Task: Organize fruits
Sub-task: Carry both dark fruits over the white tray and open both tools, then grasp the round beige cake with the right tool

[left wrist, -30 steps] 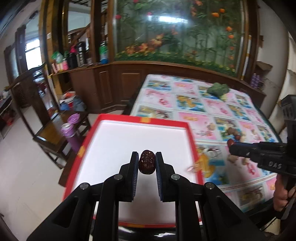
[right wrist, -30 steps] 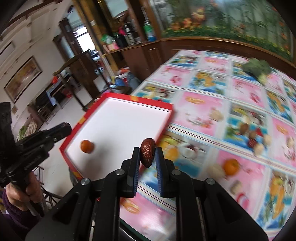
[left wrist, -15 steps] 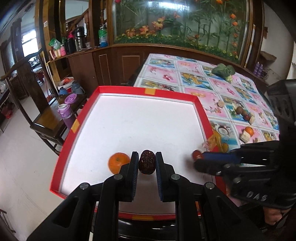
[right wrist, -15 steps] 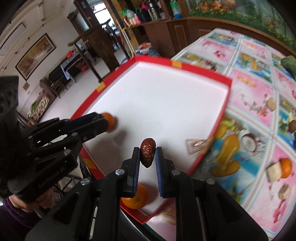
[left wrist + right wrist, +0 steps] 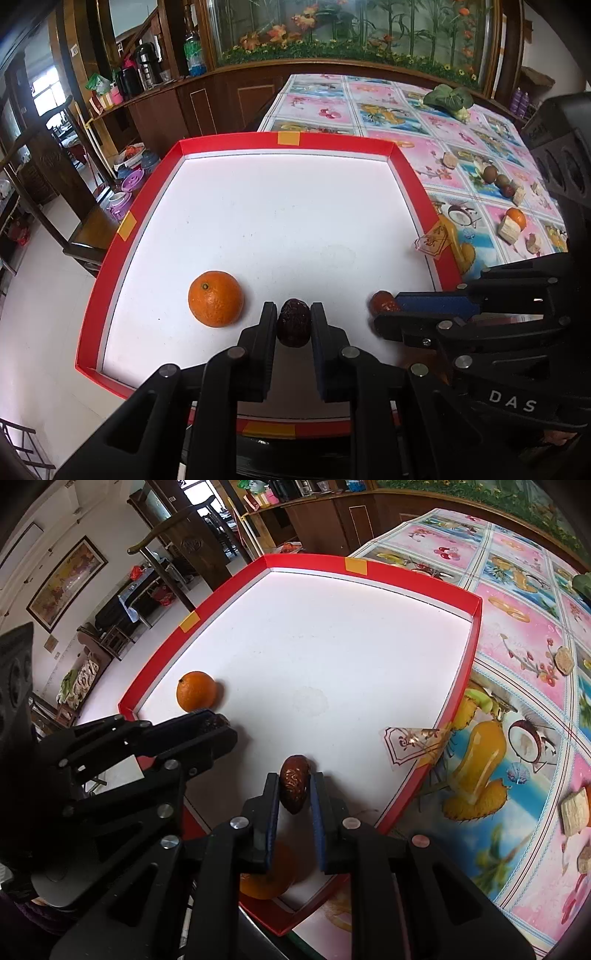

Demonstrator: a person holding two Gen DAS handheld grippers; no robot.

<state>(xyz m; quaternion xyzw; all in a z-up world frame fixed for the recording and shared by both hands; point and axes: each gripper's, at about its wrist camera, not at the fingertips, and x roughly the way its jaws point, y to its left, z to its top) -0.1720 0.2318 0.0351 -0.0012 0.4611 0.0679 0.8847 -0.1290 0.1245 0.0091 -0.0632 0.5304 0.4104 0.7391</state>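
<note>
Left gripper [image 5: 293, 325]: black, two-fingered, jaws clamped on a dark brown wrinkled dried date [image 5: 293, 322], held low over the near part of the tray.

Right gripper [image 5: 293, 794]: same build, jaws clamped on a second dark reddish-brown dried date [image 5: 294, 788], also low over the tray's near edge, right of the left gripper.

Tray [image 5: 332, 144]: shallow, square, white floor, red rim with orange tape patches; stands on the table's left end.

Round orange fruit [image 5: 216, 298]: rests on the tray floor, just left of the left gripper's fingers. A second orange fruit [image 5: 267, 877] lies in the tray's near corner, partly hidden under the right gripper.

Tablecloth [image 5: 406, 107]: pink and blue fruit-print squares. Bears a small orange [image 5: 515, 218], scattered small brown fruits [image 5: 496, 177] and pale pieces, and a green leafy vegetable [image 5: 447, 99] at the far end.
</note>
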